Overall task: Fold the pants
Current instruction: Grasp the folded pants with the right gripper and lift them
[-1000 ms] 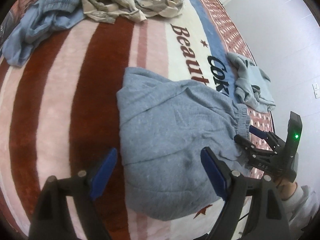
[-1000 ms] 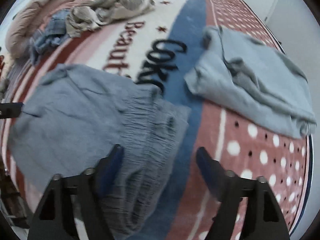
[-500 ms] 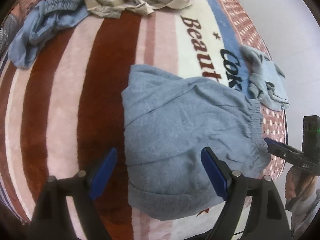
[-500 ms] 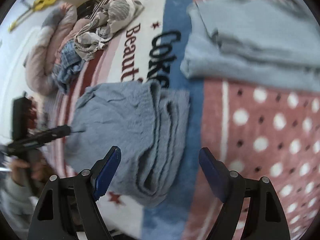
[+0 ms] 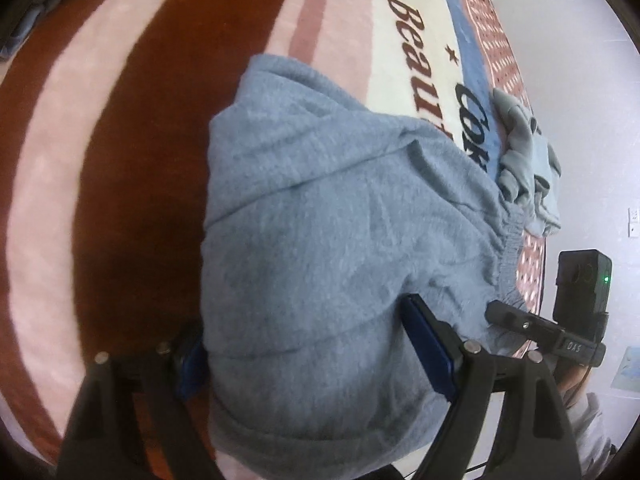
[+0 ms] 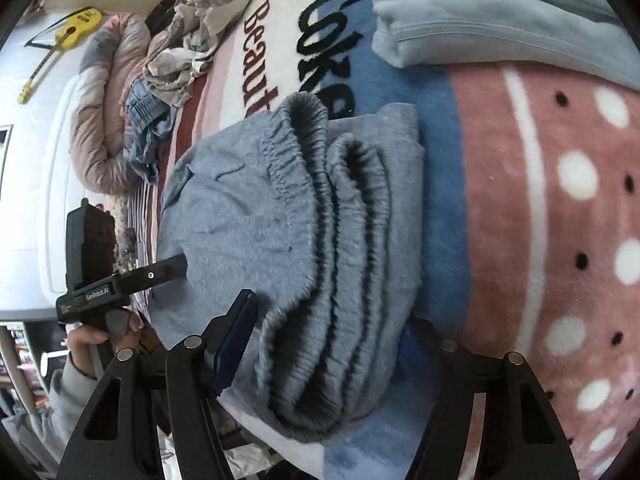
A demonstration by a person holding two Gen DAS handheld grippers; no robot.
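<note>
Lying on the striped blanket [image 5: 120, 128], the folded grey pants [image 5: 320, 240] looked soft, thick and limp. My left gripper [image 5: 316, 352] straddled their near edge, fingers apart; my right gripper [image 6: 324, 344] had just been closing around the bunched waistband [image 6: 320, 184], the best hold.

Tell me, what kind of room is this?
Most likely a bedroom: a striped fleece blanket with lettering covers what looks like a bed, a rolled pink-and-grey quilt lies at its far end, and loose clothes, including grey-blue folded pants, lie on it.
</note>
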